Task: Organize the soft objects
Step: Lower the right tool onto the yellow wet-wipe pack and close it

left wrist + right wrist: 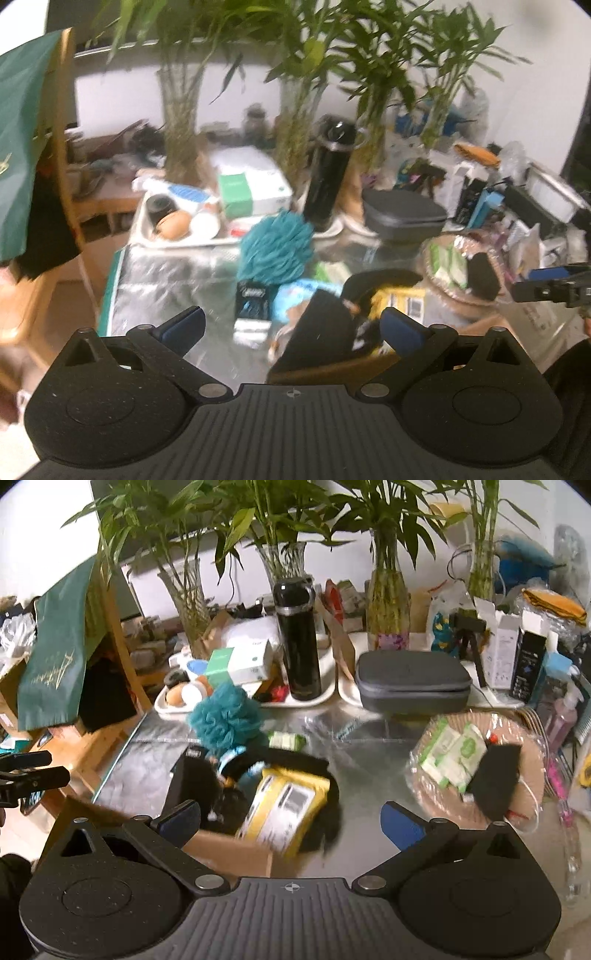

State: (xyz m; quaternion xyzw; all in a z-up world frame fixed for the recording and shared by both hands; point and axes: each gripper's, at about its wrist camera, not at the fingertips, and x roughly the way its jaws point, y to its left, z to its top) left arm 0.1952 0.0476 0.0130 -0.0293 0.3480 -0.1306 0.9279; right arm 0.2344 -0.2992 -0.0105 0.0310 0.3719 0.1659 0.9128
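1. At the centre of the silver-covered table [365, 753] we log one teal mesh bath pouf [225, 716], the plainest soft thing here, resting against the far edge of a jumbled pile.
2. Just nearer than the pouf we count one cardboard box [225, 849] holding one yellow packet [284, 812], black fabric [328, 805] and a pale blue soft item [295, 295]; the pile's lower layers are hidden, so no fuller count.
3. To the right, well apart from the pile, we note one woven basket [476, 771] wrapped in clear film, with two green-and-white packs [454, 757] and one black pouch [495, 775] inside.
4. Behind these stand one black flask [297, 638], one grey zip case [412, 679], one white tray [173, 707] of small items and four vases of bamboo [388, 605].
5. Left gripper [291, 328]: fingers spread wide, nothing between them, above the box. Right gripper [291, 819]: likewise spread and empty, above the yellow packet.
6. Risks, as we judge them: a grab into the tangled pile may lift several items together; the pouf's loose mesh could snag a neighbour; a wide reach toward the back might topple the flask or a vase; both grippers aim at one pile and could collide.
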